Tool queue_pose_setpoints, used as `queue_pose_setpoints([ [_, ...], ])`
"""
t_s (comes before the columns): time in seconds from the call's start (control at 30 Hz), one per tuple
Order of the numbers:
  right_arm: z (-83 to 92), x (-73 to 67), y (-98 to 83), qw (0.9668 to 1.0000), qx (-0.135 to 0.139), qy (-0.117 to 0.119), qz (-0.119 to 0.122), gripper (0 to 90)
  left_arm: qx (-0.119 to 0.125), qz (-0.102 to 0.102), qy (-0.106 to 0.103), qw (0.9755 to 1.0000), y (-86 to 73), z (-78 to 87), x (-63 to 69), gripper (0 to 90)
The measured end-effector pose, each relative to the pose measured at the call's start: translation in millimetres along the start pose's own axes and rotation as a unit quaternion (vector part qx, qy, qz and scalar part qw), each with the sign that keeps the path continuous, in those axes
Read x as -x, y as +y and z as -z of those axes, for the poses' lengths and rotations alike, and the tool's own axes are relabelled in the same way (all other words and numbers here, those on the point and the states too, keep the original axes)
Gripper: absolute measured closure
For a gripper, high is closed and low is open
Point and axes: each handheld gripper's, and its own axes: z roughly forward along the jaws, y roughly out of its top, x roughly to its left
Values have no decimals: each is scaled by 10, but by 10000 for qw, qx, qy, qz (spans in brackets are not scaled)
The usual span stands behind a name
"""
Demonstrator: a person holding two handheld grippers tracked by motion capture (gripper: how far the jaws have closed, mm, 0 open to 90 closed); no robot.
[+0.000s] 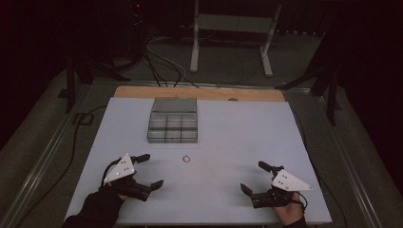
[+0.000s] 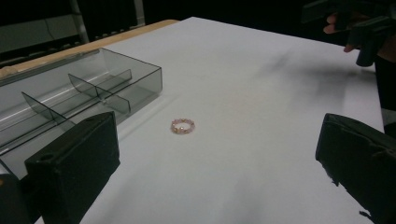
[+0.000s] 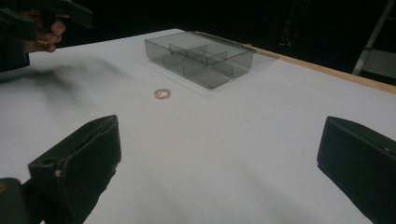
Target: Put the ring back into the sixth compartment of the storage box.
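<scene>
A small pink beaded ring (image 1: 186,159) lies flat on the white table, just in front of a clear grey box with compartments (image 1: 173,126). In the left gripper view the ring (image 2: 183,126) rests ahead of the wide-apart jaws, with the box (image 2: 84,93) to its left. The right gripper view shows the ring (image 3: 162,94) farther off, near the box (image 3: 201,58). My left gripper (image 1: 150,171) sits open at the near left of the table. My right gripper (image 1: 254,176) sits open at the near right. Both hold nothing.
The white table top (image 1: 237,137) has a wooden strip (image 1: 199,92) along its far edge. Cables (image 1: 161,66) and a white frame stand (image 1: 228,28) are on the dark floor beyond. The box compartments look empty.
</scene>
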Motion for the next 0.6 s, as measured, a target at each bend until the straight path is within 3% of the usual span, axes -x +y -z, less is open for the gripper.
queue_pose_setpoints([
  [0.2, -4, -4, -1, 10000, -17, 13, 17, 0, -55, 8, -81, 10000, 27, -80, -7, 8],
  [0.6, 3, -4, 0, 10000, 4, -1, 12, 0, -17, -49, -1, 10000, 96, -163, -56, 8],
])
